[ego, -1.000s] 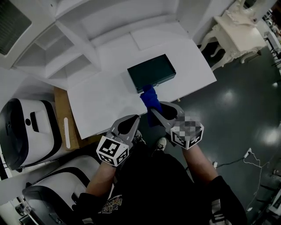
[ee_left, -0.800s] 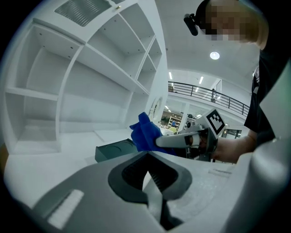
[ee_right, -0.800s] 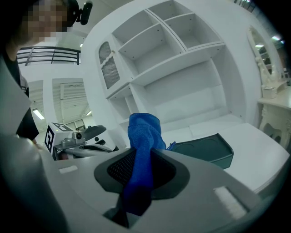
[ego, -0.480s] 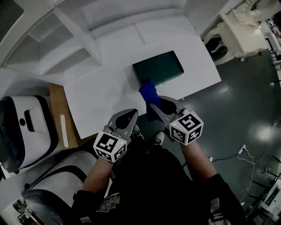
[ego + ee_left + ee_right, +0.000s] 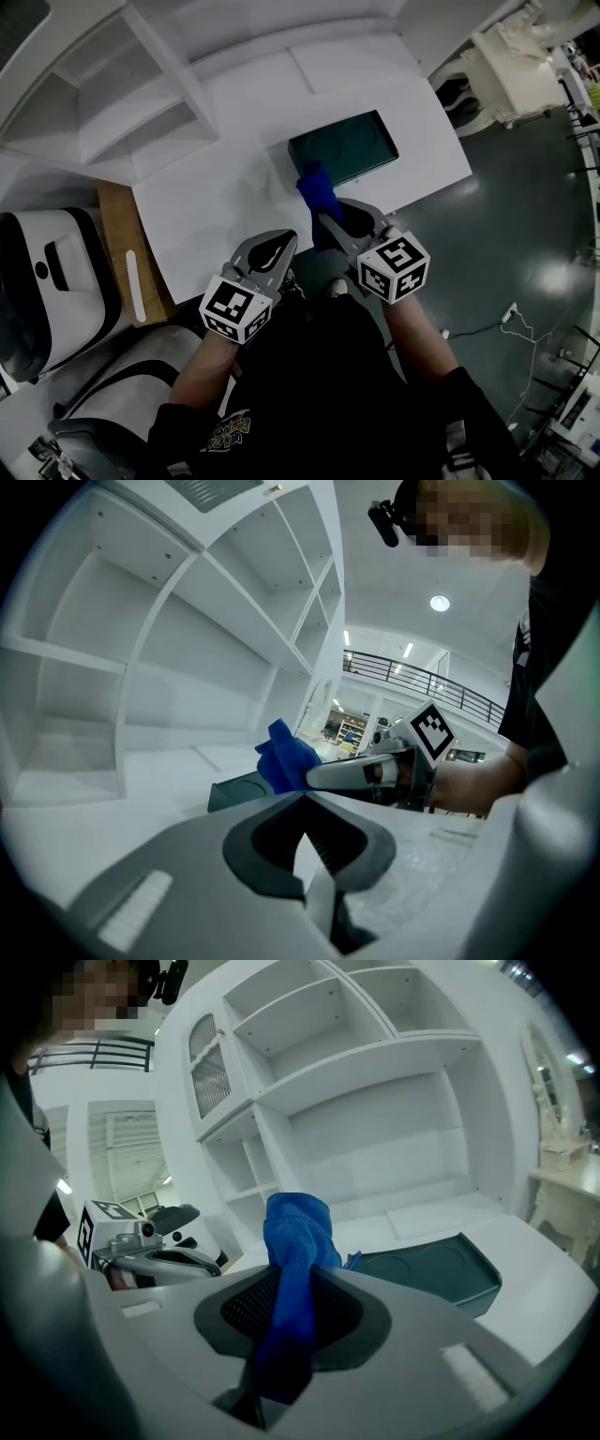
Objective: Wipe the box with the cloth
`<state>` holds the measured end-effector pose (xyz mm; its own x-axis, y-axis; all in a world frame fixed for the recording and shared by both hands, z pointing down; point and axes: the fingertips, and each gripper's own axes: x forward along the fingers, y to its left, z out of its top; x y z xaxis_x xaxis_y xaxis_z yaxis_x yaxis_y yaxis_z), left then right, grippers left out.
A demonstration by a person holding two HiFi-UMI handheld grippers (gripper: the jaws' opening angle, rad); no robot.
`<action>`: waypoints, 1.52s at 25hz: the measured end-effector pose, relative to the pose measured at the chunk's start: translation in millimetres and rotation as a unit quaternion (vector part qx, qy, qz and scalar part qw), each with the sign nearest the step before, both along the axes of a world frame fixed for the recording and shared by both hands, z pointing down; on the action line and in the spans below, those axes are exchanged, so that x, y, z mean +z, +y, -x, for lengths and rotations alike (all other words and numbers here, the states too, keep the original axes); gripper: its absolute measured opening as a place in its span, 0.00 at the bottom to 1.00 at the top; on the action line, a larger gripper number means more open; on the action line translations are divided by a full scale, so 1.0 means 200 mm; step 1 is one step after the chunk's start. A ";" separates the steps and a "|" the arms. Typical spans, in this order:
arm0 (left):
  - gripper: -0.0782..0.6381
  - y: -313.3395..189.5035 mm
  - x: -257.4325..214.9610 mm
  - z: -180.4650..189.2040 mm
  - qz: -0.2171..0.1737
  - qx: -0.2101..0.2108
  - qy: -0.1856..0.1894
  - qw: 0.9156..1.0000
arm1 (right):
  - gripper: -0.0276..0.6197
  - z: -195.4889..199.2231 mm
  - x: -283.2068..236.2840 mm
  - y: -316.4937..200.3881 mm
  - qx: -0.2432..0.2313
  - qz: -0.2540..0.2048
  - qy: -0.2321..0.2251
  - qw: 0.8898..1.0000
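A dark green flat box [image 5: 342, 148] lies on the white table [image 5: 216, 202], near its front edge. My right gripper [image 5: 323, 217] is shut on a blue cloth [image 5: 317, 190], which stands bunched above the jaws and touches the box's near left corner. In the right gripper view the cloth [image 5: 298, 1237] rises between the jaws, with the box [image 5: 433, 1274] just beyond it on the right. My left gripper [image 5: 277, 242] hovers at the table's front edge, left of the cloth, shut and holding nothing. The left gripper view shows the cloth [image 5: 286, 759] and the box [image 5: 232, 795] ahead.
White shelving [image 5: 122, 94] rises at the table's back left. A wooden board [image 5: 127, 258] and white rounded machines [image 5: 47, 281] sit to the left. An ornate white side table [image 5: 511, 61] stands at the upper right on the dark floor [image 5: 525, 234].
The head view has shifted a little. My right gripper has carried the cloth slightly forward against the box's near left corner. The left gripper has barely moved.
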<state>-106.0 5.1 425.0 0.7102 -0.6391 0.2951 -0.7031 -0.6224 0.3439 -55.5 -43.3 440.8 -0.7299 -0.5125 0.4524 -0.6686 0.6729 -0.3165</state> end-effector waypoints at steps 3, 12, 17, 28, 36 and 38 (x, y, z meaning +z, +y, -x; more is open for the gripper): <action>0.11 -0.01 -0.01 0.01 -0.004 0.004 -0.002 1.000 | 0.22 0.00 0.03 -0.02 0.005 -0.001 0.012 1.000; 0.11 -0.08 -0.03 -0.02 -0.005 -0.024 -0.014 1.000 | 0.23 -0.01 0.11 -0.13 -0.017 0.005 0.031 0.999; 0.11 -0.12 -0.03 -0.08 -0.003 -0.036 -0.019 0.999 | 0.22 -0.03 0.18 -0.20 -0.034 0.013 0.046 0.998; 0.11 -0.17 -0.01 -0.17 0.005 -0.051 -0.023 0.998 | 0.23 -0.05 0.34 -0.29 -0.058 0.014 0.106 0.993; 0.11 -0.15 -0.01 -0.18 0.011 -0.066 -0.028 0.997 | 0.23 -0.03 0.45 -0.31 -0.070 0.019 0.137 0.988; 0.11 -0.15 0.00 -0.18 0.013 -0.068 -0.029 0.997 | 0.22 -0.04 0.49 -0.32 -0.073 0.017 0.149 0.986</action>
